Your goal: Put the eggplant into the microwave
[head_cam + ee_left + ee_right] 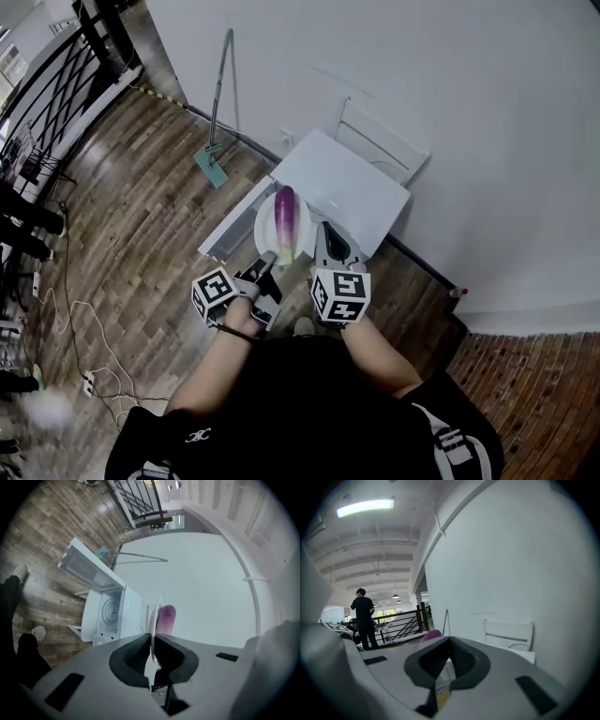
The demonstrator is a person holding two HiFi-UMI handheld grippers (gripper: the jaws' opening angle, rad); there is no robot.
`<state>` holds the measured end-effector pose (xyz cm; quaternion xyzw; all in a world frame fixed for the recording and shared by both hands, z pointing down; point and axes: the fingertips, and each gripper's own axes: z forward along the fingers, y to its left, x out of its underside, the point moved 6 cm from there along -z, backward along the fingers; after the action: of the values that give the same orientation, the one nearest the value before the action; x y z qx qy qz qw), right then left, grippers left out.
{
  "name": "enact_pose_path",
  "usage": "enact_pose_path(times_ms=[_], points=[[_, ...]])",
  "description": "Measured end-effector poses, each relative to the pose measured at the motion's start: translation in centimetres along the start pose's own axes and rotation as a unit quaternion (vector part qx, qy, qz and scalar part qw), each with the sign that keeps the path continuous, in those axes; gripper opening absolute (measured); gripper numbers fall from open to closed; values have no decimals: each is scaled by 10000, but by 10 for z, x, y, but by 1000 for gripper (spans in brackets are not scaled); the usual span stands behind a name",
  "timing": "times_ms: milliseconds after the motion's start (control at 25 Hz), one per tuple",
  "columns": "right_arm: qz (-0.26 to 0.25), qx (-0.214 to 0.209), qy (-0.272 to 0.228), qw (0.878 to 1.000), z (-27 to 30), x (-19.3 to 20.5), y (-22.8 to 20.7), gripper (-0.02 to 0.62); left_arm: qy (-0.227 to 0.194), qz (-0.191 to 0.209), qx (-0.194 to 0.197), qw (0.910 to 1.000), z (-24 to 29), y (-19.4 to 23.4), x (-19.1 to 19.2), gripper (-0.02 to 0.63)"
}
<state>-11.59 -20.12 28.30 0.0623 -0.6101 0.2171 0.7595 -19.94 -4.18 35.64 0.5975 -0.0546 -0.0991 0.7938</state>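
Head view: eggplant (284, 217) on plate (264, 220) before microwave (352, 187)

Left gripper (268, 256) pinches the white plate's near-left rim, right gripper (323, 234) its right rim. The purple eggplant lies along the plate, held just in front of the open microwave

A mop (212, 167) is leaning on the wall (422, 75) ahead of the left gripper (265, 258); a chair (505, 637) is standing beyond the right gripper (330, 234).

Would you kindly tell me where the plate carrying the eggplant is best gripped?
By its thin rim, from the near side, left claw and right claw at opposite edges: the plate is flat, and the eggplant lying on it needs it level.
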Motion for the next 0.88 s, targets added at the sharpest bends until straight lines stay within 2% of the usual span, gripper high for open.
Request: enact_pose_path(times_ms=[200,400,640,760,880], points=[[111,613,-50,9980,12,3,3,14,626,196,-12,9978,23,0,-27,25],[238,1274,-197,9914,29,0,16,14,1265,543,48,9905,38,-9,-62,25],[464,2315,-258,9714,40,13,41,14,2316,954,162,9680,55,-5,-96,25],[515,2682,-234,9617,39,23,49,14,2756,1057,200,9552,62,8,-100,25],[514,2958,-165,9537,36,35,51,14,3100,1078,78,9446,68,27,-96,25]])
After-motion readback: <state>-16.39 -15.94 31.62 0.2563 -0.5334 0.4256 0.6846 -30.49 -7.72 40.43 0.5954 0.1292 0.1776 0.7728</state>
